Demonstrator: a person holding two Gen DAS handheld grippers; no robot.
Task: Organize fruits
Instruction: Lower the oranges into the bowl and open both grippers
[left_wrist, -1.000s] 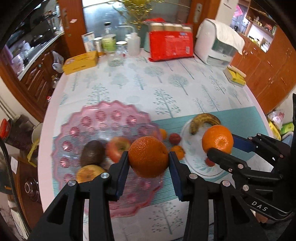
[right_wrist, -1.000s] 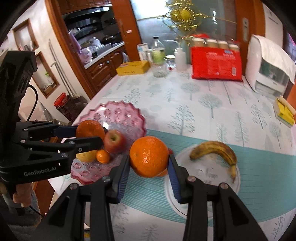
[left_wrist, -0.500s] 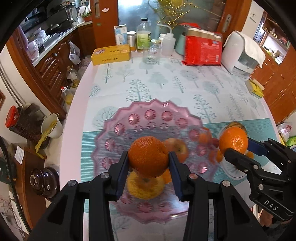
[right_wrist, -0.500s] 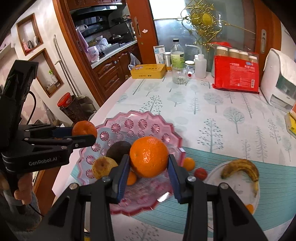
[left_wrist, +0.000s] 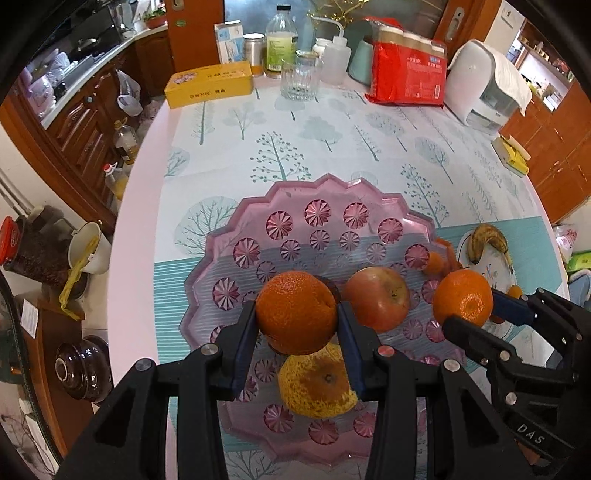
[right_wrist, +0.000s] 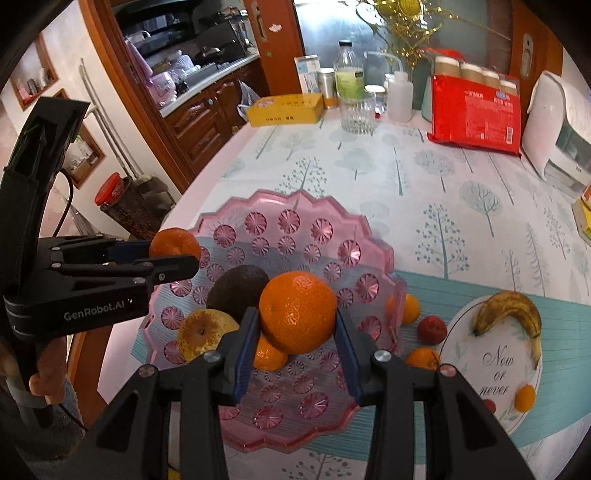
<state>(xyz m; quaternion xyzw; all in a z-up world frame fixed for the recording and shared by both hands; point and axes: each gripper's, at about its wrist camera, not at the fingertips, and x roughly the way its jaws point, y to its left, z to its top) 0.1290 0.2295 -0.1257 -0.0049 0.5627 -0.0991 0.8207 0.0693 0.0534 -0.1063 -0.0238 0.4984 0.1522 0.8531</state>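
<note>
My left gripper (left_wrist: 297, 334) is shut on an orange (left_wrist: 296, 311) and holds it above the pink scalloped tray (left_wrist: 321, 206). My right gripper (right_wrist: 297, 332) is shut on another orange (right_wrist: 297, 311) above the same tray (right_wrist: 295, 206). On the tray lie a red apple (left_wrist: 378, 299), a yellow pear (left_wrist: 317, 384), a dark avocado (right_wrist: 236, 288) and a small tangerine (right_wrist: 269, 356). The right gripper with its orange (left_wrist: 463, 297) shows at the right of the left wrist view. The left gripper with its orange (right_wrist: 173, 242) shows at the left of the right wrist view.
A white plate (right_wrist: 491, 373) right of the tray holds a spotted banana (right_wrist: 509, 310) and small fruits. Two tangerines (right_wrist: 410, 308) and a red fruit (right_wrist: 431, 328) lie between tray and plate. A glass (left_wrist: 298, 79), bottles, a yellow box (left_wrist: 210, 85) and a red package (left_wrist: 406, 74) stand at the back.
Both grippers, each still holding its orange, have moved left from the white plate to above the pink tray and come lower towards it.
</note>
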